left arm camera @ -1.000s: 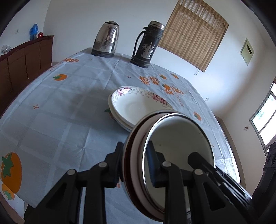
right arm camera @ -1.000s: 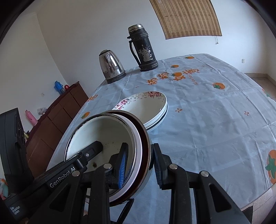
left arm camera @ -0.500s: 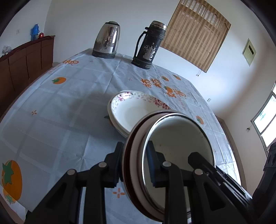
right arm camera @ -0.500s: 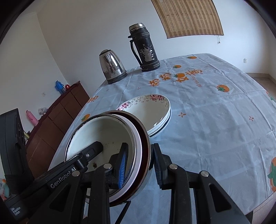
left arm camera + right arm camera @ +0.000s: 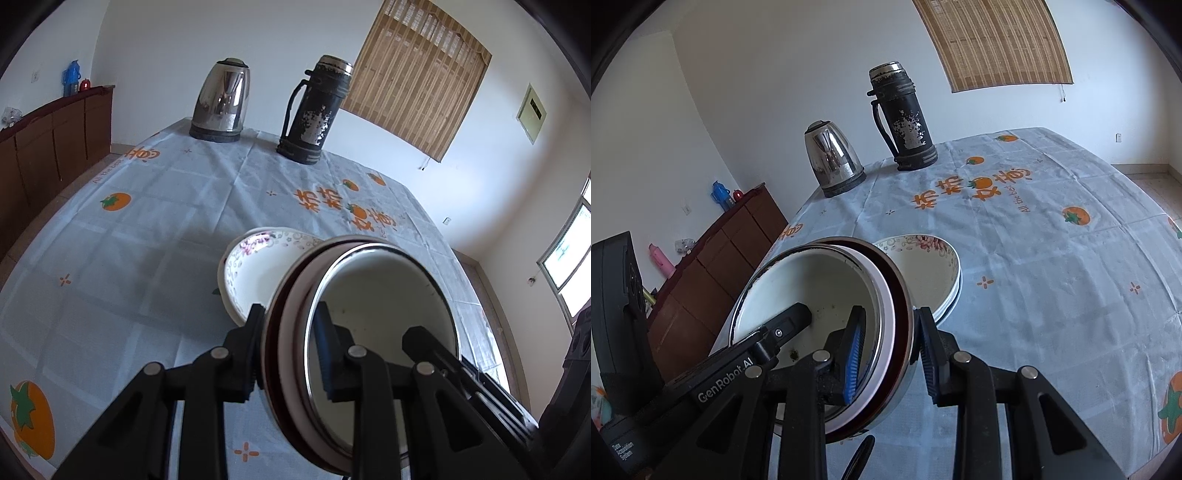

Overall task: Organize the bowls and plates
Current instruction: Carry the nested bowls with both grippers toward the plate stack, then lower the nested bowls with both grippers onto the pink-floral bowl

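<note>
Left gripper point(image 5: 290, 343): closed on the rim of the bowl stack point(image 5: 376, 295), one finger outside the wall, one inside; also seen from the right wrist view reaching into the top bowl point(image 5: 792, 325). Right gripper point(image 5: 890, 343): clamped on the opposite rim of the same stack point(image 5: 827, 288), blue-padded fingers point(image 5: 854, 350) either side of the wall. Bowl stack: nested, a white enamel bowl with a metal rim on top, a white and a dark red-brown one under it; held between both grippers above the bench point(image 5: 129, 240), tilted; specks of residue on the inner floor. Plates point(image 5: 251, 266): white, floral border, stacked on the bench near its middle, partly hidden behind the held bowls; also in the right wrist view point(image 5: 934, 269). Whether the bowls touch the plates cannot be told. Bench: covered with a pale blue cloth printed with orange fruit and orange characters. Kettle point(image 5: 221, 101): steel, upright at the far edge. Flask point(image 5: 317, 110): black, worn, upright just beside the kettle at the far edge. Cabinet point(image 5: 48, 140): dark wood, against the wall beyond the bench's left side. Blind point(image 5: 417, 74): bamboo, on the far wall.
</note>
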`<state>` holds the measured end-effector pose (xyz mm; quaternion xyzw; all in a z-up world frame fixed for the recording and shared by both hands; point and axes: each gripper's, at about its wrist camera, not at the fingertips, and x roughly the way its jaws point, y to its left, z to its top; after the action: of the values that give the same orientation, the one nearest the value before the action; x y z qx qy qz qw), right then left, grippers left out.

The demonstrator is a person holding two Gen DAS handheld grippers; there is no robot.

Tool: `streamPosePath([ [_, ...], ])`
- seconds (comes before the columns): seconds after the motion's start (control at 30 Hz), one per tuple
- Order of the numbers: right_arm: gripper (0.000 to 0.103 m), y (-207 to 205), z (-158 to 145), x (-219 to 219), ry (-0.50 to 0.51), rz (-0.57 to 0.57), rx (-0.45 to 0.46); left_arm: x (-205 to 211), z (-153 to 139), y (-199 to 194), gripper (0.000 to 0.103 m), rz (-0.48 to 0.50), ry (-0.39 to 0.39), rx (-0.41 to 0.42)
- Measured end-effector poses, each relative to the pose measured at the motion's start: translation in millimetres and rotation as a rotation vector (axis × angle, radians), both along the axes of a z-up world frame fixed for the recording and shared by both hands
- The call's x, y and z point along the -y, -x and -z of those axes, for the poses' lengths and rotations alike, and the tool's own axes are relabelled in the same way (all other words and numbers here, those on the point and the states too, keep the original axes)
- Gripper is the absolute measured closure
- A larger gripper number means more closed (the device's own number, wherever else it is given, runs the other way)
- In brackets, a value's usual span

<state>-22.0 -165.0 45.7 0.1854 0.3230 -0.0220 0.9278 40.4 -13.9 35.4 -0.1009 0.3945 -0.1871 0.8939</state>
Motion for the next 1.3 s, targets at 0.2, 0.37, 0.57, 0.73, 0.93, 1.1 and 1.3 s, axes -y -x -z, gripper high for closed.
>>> streamPosePath([
  [0.2, 0.072, -15.1, -6.2, 6.5, -0.004, 0.003, 0.011, 6.2, -6.6, -15.2, 0.078, 0.003, -0.004, 0.012],
  [0.37, 0.072, -27.3, -8.4, 12.0, -0.005, 0.011, 0.012, 12.0, -8.2, -27.3, 0.078, 0.009, -0.007, 0.013],
  [0.57, 0.072, -42.4, -7.8, 17.5, -0.008, 0.023, 0.001, 18.0, -7.4, -44.0, 0.078, 0.019, -0.008, -0.001],
  [0.73, 0.072, -54.6, -8.2, 21.7, -0.004, 0.031, -0.007, 22.6, -6.4, -55.6, 0.078, 0.025, -0.003, -0.005],
  [0.93, 0.072, -66.2, -7.6, 26.8, 0.002, 0.038, -0.014, 28.7, -3.7, -67.4, 0.078, 0.031, 0.0, -0.013],
  [1.1, 0.072, -74.9, -3.0, 31.9, -0.002, 0.045, -0.027, 34.6, 0.6, -76.5, 0.078, 0.036, -0.009, -0.029],
  [1.3, 0.072, -85.8, 4.5, 36.8, -0.008, 0.053, -0.052, 40.1, 8.6, -90.0, 0.078, 0.04, -0.014, -0.057],
])
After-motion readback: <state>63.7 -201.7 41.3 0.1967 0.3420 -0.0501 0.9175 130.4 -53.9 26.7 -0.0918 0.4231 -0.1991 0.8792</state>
